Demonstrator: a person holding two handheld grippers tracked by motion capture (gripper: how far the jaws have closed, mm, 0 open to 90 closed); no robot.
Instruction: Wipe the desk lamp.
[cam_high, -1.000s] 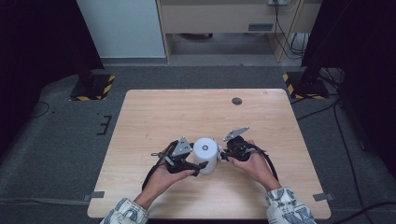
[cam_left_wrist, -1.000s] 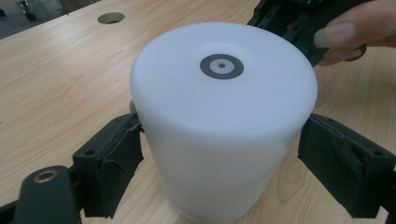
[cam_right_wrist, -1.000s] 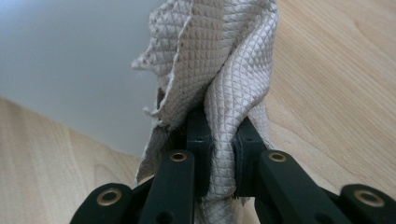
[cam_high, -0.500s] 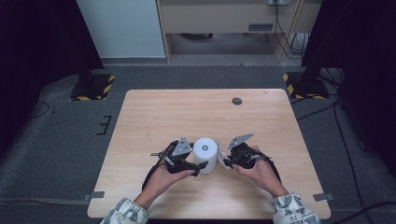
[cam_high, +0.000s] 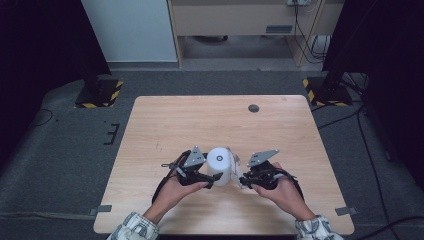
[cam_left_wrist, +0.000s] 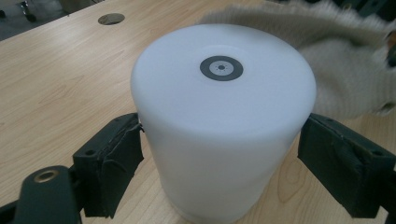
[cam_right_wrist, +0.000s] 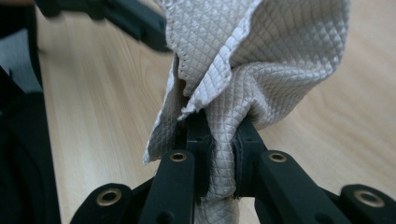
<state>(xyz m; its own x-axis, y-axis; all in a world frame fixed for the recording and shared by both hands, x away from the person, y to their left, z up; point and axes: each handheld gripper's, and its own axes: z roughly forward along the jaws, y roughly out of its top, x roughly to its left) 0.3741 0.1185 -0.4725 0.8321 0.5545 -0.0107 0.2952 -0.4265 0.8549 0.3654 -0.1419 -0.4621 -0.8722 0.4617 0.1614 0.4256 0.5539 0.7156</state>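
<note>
A white cylinder (cam_high: 219, 164) with a small grey ring mark on its top stands upright on the wooden table (cam_high: 200, 120), near the front. My left gripper (cam_high: 214, 176) is shut on it; in the left gripper view both pads (cam_left_wrist: 116, 154) press the sides of the cylinder (cam_left_wrist: 219, 130). My right gripper (cam_high: 244, 179) is just right of the cylinder and is shut on a bunched beige quilted cloth (cam_right_wrist: 252, 60), pinched between its jaws (cam_right_wrist: 218, 140). The cloth (cam_left_wrist: 336, 79) lies against the cylinder's far side.
A round cable hole (cam_high: 253, 108) sits in the table's far right part. The table's front edge is close behind both hands. Yellow-and-black striped stand feet (cam_high: 100, 95) rest on the floor beyond the far corners.
My right gripper has drawn back toward the person and slightly right, taking the cloth down along the cylinder's side. The left gripper and cylinder have stayed in place.
</note>
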